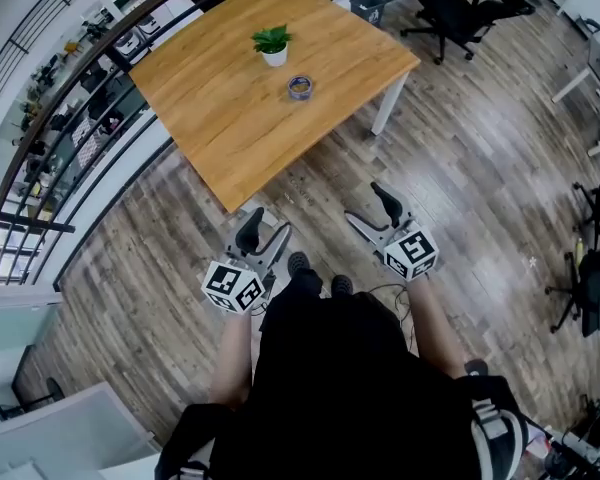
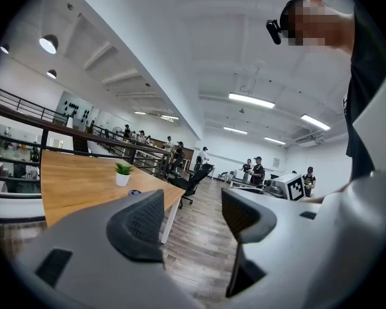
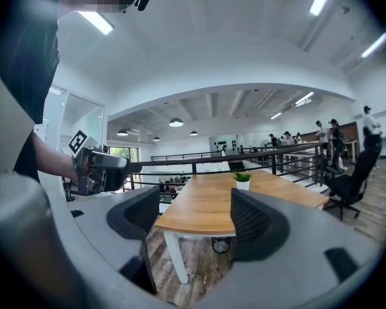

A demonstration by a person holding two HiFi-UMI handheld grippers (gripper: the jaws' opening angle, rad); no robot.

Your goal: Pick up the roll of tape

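**Well short of the table, both grippers open**

We stand on a grey-brown plank floor (image 1: 460, 168) in a large open office. A light wooden table (image 1: 230, 108) on white legs sits ahead of us, and a dark railing (image 1: 70, 98) runs along its far side. A black office chair (image 1: 460, 13) stands past the table's right corner, and the left gripper view shows several people in the distance.

The roll of tape (image 1: 300, 87) lies flat near the middle of the tabletop. It is a small ring with a bluish-grey band, just beside a potted plant (image 1: 273, 45) in a white pot.

The left gripper (image 1: 263, 226) and the right gripper (image 1: 368, 208) hang over the floor, well apart from the tape. Each has its jaws spread wide with nothing between them.
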